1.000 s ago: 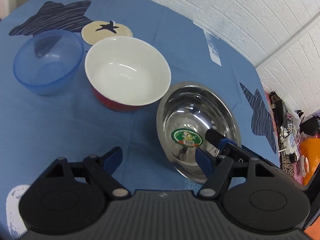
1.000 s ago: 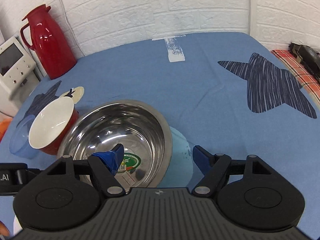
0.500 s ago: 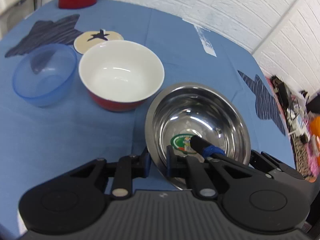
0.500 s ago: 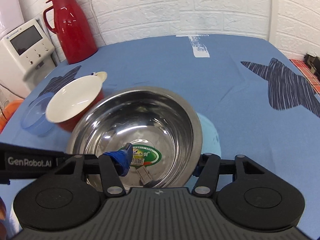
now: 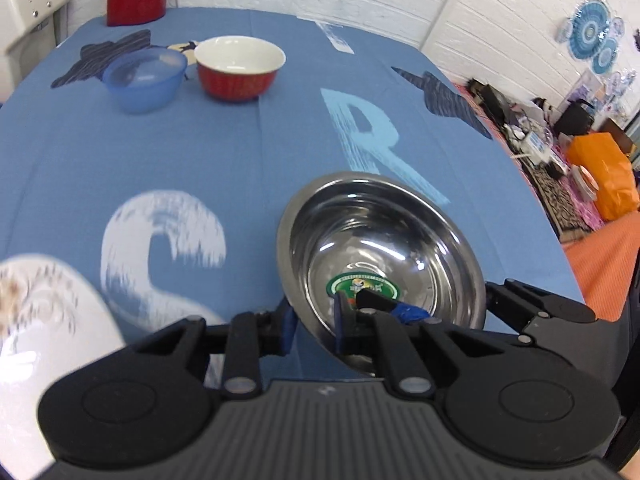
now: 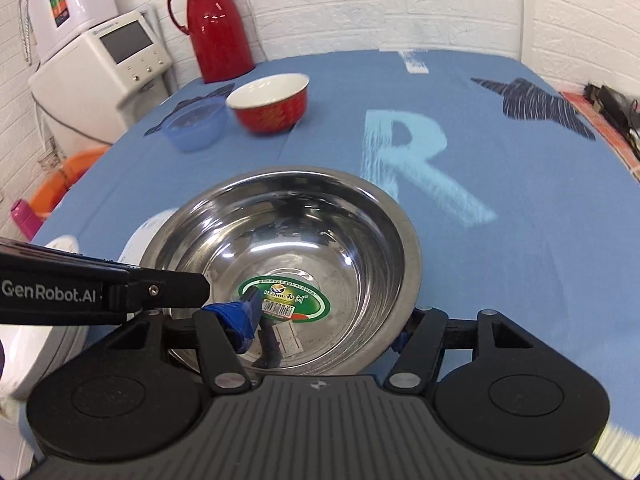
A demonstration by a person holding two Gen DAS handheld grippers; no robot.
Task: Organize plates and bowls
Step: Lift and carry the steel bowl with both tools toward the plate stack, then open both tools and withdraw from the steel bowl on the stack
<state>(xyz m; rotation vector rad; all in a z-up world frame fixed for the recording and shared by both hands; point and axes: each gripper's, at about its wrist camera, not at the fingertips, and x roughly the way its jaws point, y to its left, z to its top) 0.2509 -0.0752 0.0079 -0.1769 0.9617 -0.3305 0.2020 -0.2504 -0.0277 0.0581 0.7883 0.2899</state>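
Note:
A steel bowl (image 5: 384,240) with a green sticker inside hangs tilted just above the blue tablecloth. My left gripper (image 5: 314,324) is shut on its near-left rim, one finger outside the wall and one inside. My right gripper (image 6: 324,328) stands open astride the bowl's (image 6: 304,240) near-right wall: its blue-taped finger (image 6: 240,320) rests inside near the sticker and the other sits outside the rim. Far back on the table stand a red bowl (image 5: 240,68) with a white inside and a translucent blue bowl (image 5: 144,80). A white plate (image 5: 40,320) lies at the near left.
A red thermos (image 6: 216,20) stands at the table's back edge, with a white appliance (image 6: 108,68) beside the table. An orange basin (image 6: 60,184) sits on the floor to the left. Clutter and an orange bag (image 5: 608,176) lie beyond the right table edge.
My left gripper closed on the steel bowl's rim. The bowl has since been carried away from the red bowl to the near side of the table, and the right gripper came along with it.

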